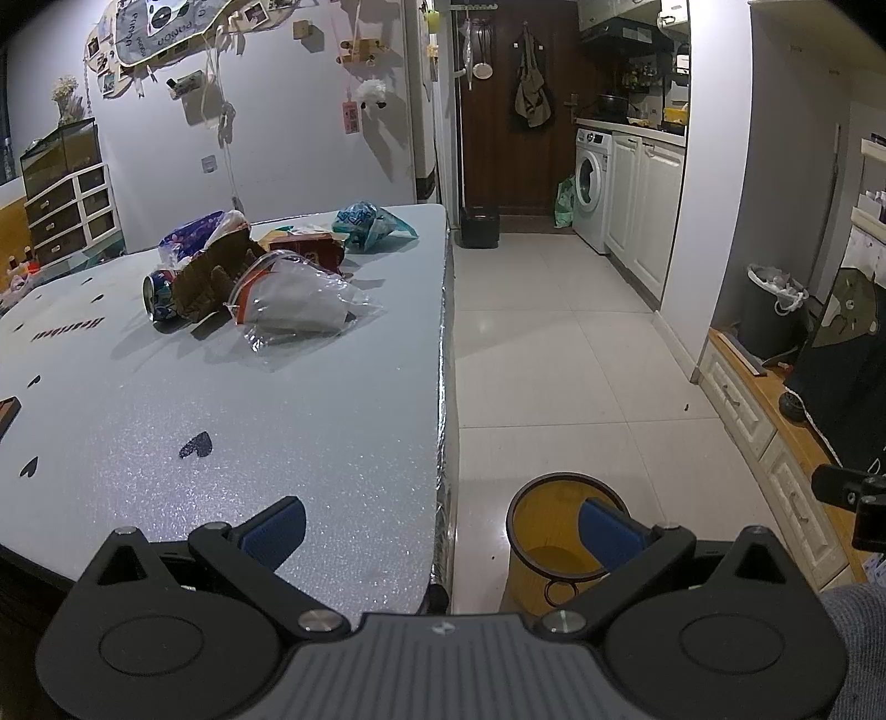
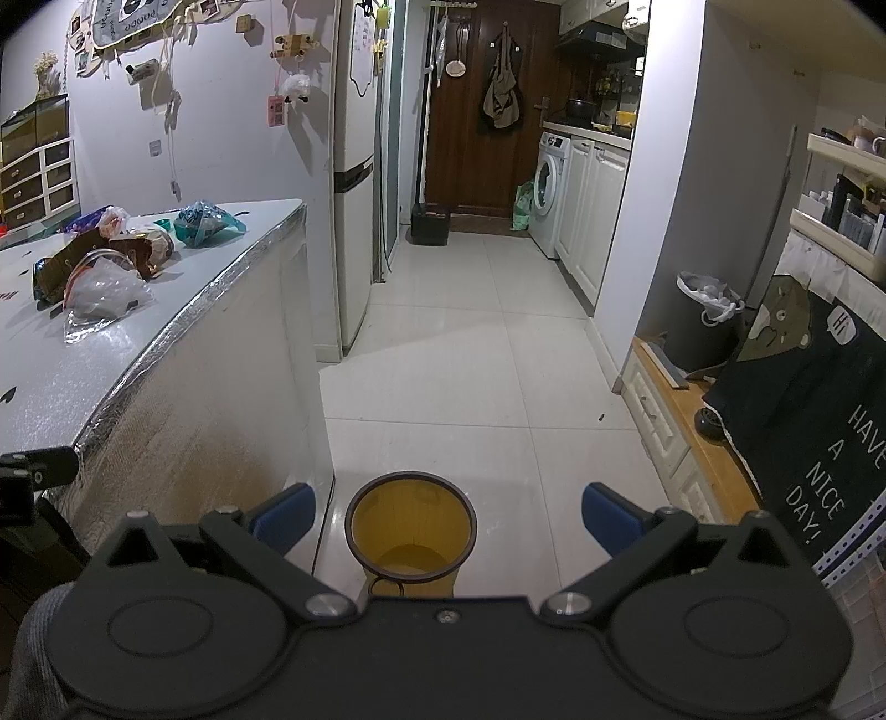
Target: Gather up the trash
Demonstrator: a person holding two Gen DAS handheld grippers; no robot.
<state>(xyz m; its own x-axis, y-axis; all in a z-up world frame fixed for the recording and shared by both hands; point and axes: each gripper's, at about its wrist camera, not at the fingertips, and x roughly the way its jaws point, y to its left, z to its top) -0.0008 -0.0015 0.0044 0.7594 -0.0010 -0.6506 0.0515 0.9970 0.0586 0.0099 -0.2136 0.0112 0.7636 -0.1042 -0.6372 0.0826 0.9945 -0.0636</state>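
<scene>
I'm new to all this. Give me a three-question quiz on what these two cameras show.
1. True or false: the yellow bin stands on the table.
2. Which lies nearest the table's front edge?
A. the clear plastic bag
B. the drink can
C. the teal bag
3. Fill in: the jaws of the left gripper and the right gripper are both ____.

Key: 1 false, it stands on the floor. 2 A. 3 open, holding nothing.

Home apt: washing machine (image 2: 548, 191) + kitchen cabinets (image 2: 590, 216) down hall, fridge (image 2: 354, 183), photo-decorated wall (image 1: 166, 33).
</scene>
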